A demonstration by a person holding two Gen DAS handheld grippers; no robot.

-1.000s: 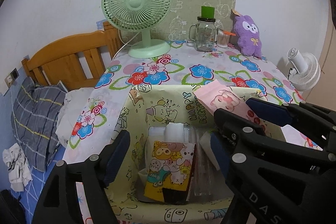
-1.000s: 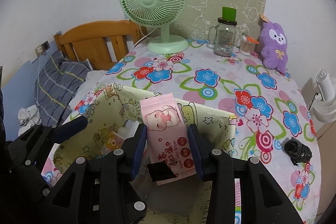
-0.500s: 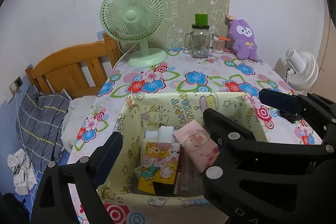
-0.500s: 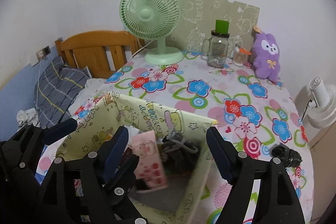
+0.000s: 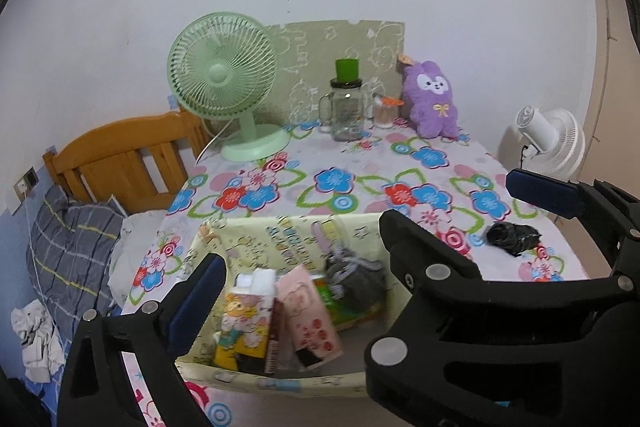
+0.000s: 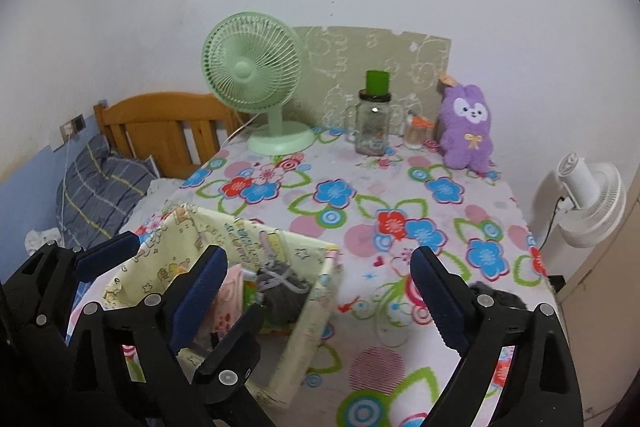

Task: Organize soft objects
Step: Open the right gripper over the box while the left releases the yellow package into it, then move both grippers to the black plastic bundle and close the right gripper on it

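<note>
A yellow cartoon-print fabric bin [image 5: 280, 227] [image 6: 192, 227] stands on the table's near edge. In it lie a pink wet-wipes pack [image 5: 310, 319] [image 6: 226, 301], a cartoon tissue pack [image 5: 244, 323], a green packet [image 5: 332, 297] and a grey knitted item [image 5: 354, 281] [image 6: 280, 287]. A black soft item [image 5: 514, 237] [image 6: 498, 297] lies on the tablecloth right of the bin. A purple plush bunny [image 5: 430, 101] [image 6: 468, 127] sits at the back. My left gripper [image 5: 296, 283] is open above the bin. My right gripper [image 6: 320, 299] is open and empty above the bin's right side.
A green desk fan [image 5: 228, 79], a glass jar with a green lid [image 5: 346, 107] and a small cup [image 5: 384, 111] stand at the table's back. A white fan [image 5: 554, 143] stands to the right. A wooden bed with a plaid pillow [image 5: 68, 247] lies left.
My right gripper let go of the pink wipes pack, which now lies in the bin. Both grippers have pulled back and up from the bin.
</note>
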